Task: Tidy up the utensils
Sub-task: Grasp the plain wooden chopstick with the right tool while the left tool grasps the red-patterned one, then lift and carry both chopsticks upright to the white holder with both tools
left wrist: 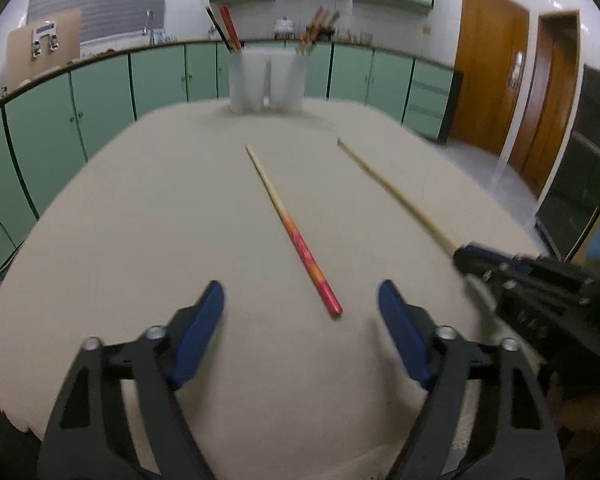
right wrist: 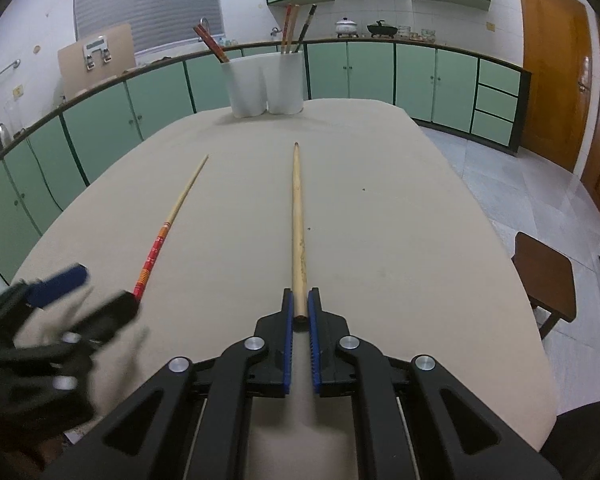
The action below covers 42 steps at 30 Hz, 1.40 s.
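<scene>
Left wrist view: left gripper [left wrist: 300,304] spread wide, nothing between its blue pads [left wrist: 198,336], low over the beige table [left wrist: 140,220]. Red-handled chopstick [left wrist: 294,232] lies flat on the table, its red end just ahead of the open fingers. Plain wooden chopstick [left wrist: 396,192] lies to the right, near end at the right gripper [left wrist: 466,260], blurred. White double-cup holder [left wrist: 266,80] at the far table edge, chopsticks standing in both cups.

Right wrist view: right gripper [right wrist: 300,312] narrow, pads clamped on the butt of the plain wooden chopstick [right wrist: 298,216], which points toward the white double-cup holder [right wrist: 264,84]. Red-handled chopstick [right wrist: 172,220] lies left, apart. Left gripper [right wrist: 92,292] blurred, jaws apart, near its red end. Wooden stool [right wrist: 544,276] right of the table.
</scene>
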Available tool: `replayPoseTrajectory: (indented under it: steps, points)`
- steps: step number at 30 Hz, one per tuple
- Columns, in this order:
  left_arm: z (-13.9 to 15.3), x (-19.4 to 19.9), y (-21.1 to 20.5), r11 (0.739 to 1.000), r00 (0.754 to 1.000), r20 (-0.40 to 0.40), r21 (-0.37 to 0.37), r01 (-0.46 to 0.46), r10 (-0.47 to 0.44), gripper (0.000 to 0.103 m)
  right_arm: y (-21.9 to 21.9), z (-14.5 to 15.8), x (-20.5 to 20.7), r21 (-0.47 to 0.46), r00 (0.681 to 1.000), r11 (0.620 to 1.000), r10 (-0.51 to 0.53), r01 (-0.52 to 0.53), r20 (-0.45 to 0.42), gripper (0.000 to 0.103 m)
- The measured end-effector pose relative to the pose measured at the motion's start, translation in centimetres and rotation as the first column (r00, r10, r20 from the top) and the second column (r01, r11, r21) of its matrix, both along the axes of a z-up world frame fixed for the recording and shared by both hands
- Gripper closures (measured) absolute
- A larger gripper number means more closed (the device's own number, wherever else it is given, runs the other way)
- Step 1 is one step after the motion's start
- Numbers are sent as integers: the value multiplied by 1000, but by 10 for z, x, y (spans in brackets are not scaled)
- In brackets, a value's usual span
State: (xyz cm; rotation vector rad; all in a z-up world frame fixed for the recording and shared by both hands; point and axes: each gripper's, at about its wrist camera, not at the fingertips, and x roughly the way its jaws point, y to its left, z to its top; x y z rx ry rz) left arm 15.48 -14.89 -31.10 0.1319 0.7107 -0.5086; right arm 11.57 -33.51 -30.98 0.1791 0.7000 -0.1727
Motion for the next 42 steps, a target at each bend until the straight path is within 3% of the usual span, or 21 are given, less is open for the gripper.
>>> replayPoseTrajectory:
  steps: [3,6,8,9,18,25,27,28,32,42]
  points:
    - [-3,3,0,1000,1000,6,11,-9,9,42,0,0,0,-4,1000,1000,2,-2,1,96]
    - [-3,6,3,1000,1000,9,7,-20,20,68,1,-1,1,-7,1000,1000,5,-5,1,96]
    - [-4,9,8,1000,1000,5,-5,-24,24,93,4,-1,3,-12,1000,1000,13,-13,1,96]
    - [-4,9,9,1000,1000,5,-9,-28,28,96,5,0,4,-13,1000,1000,18,-18,0,96]
    - [-1,6,35,993,992,26,10,-121,120,98,28,1,6,-27,996,996,86,-86,-6,96]
    - [-2,4,36,994,994,32,31,-108,107,88,27,0,0,-19,997,997,80,-80,-15,91]
    - [-1,5,36,995,995,15,23,-99,99,89,28,0,1,-21,997,996,81,-81,-18,91]
    - [0,6,36,996,996,1,17,-88,88,97,28,0,2,-20,996,996,83,-83,-20,91]
    - [7,9,34,997,996,-48,16,-78,79,98,27,6,4,-6,995,996,93,-93,-39,96]
    - [76,4,47,996,995,-61,-33,-87,85,98,24,83,-20,-3,992,993,115,-115,47,96]
